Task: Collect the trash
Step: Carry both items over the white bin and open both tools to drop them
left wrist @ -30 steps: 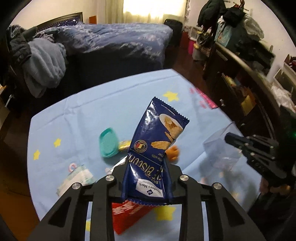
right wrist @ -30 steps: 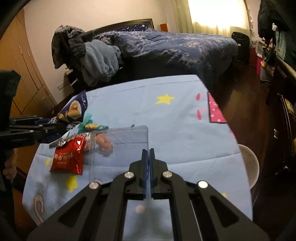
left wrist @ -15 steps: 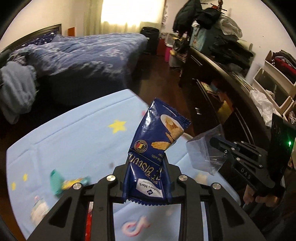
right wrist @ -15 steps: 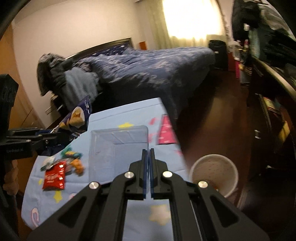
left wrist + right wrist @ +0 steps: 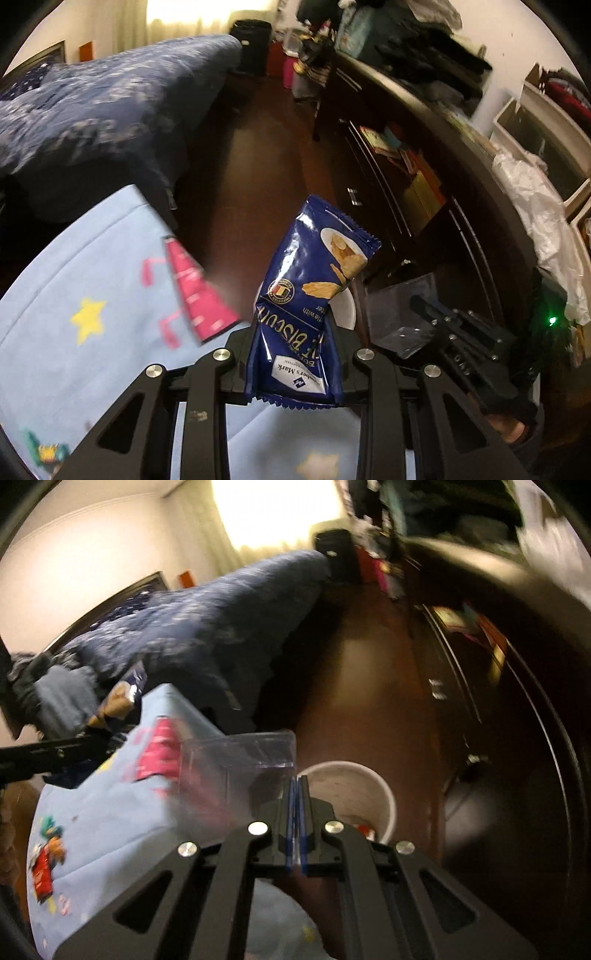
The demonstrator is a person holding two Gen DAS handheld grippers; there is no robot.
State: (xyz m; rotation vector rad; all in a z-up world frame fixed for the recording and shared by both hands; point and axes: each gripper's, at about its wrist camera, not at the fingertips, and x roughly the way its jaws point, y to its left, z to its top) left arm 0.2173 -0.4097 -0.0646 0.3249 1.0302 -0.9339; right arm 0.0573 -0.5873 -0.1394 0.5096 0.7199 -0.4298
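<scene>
Left tongs (image 5: pixel 293 363) clamping biscuit packet (image 5: pixel 314 291) – right tongs (image 5: pixel 295 823) pinching clear box (image 5: pixel 236 764)

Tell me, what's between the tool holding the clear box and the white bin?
Nothing solid. In the right wrist view, the right tool grips the clear plastic box, and the white bin shows just past its tips, only open air between them.

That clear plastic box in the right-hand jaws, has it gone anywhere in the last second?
Yes. The clear plastic box has been carried off the blue tablecloth, past its edge toward the white bin on the floor.

Dim room, blown-out window (image 5: pixel 273 513) glare, motion blur, fisheye-warped dark edges
</scene>
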